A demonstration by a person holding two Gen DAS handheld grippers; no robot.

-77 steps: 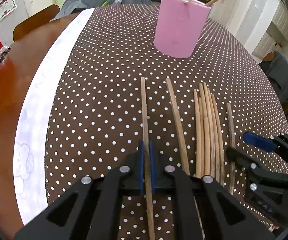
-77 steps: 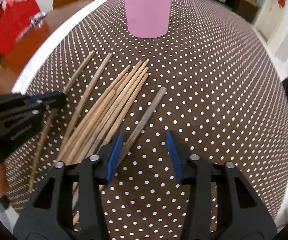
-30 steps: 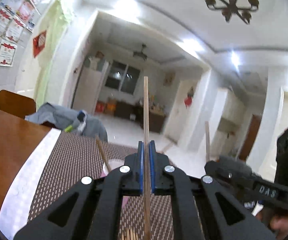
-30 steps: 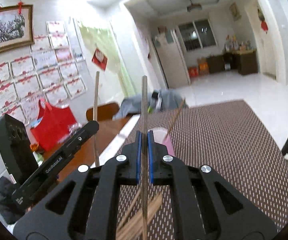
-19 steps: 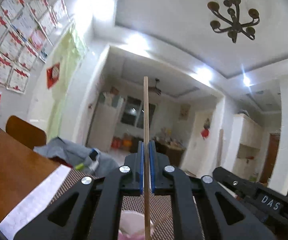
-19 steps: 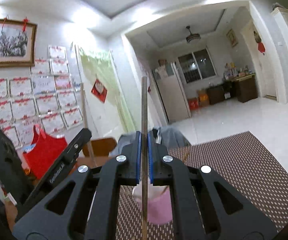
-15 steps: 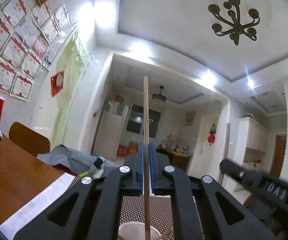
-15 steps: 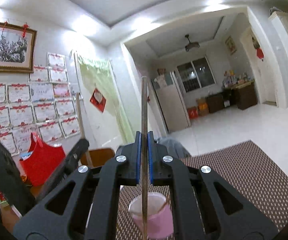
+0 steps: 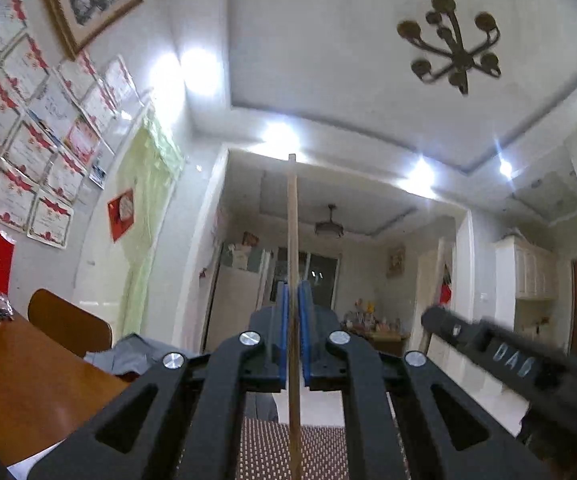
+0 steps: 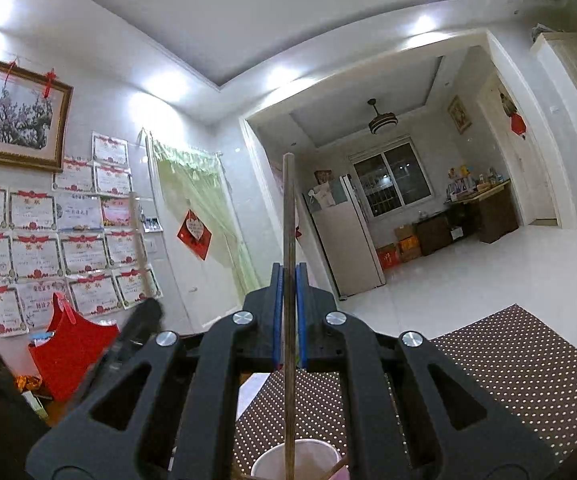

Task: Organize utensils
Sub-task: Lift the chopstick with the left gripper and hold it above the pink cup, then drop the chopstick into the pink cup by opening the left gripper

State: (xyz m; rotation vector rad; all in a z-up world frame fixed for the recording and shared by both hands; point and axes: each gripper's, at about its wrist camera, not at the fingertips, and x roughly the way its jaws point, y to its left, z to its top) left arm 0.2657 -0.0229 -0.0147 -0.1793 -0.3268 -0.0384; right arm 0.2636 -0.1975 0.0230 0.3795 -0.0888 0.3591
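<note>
Left wrist view shows the left tool [image 9: 293,336] pinching a pale wooden chopstick [image 9: 292,240] between its blue pads, the stick standing upright and running down out of frame over the dotted cloth [image 9: 264,452] on the surface. Right wrist view shows the right tool [image 10: 288,316] pinching a darker chopstick [image 10: 288,220] in the same upright manner; its lower end crosses the rim of the pink cup [image 10: 276,460] at the bottom edge, where another stick [image 10: 334,469] already leans inside. Judged progress: both sticks are lifted and carried to the cup, with release into it pending; the right one appears closer to entry. Each tool is partly visible in the opposite view, blurred. Hidden items: the cup is absent from the left view, only its rim shows in the right view, and whether either stick tip is inside cannot be confirmed. Any chopsticks remaining on the surface lie below both frames, so the remaining count cannot be determined.
</note>
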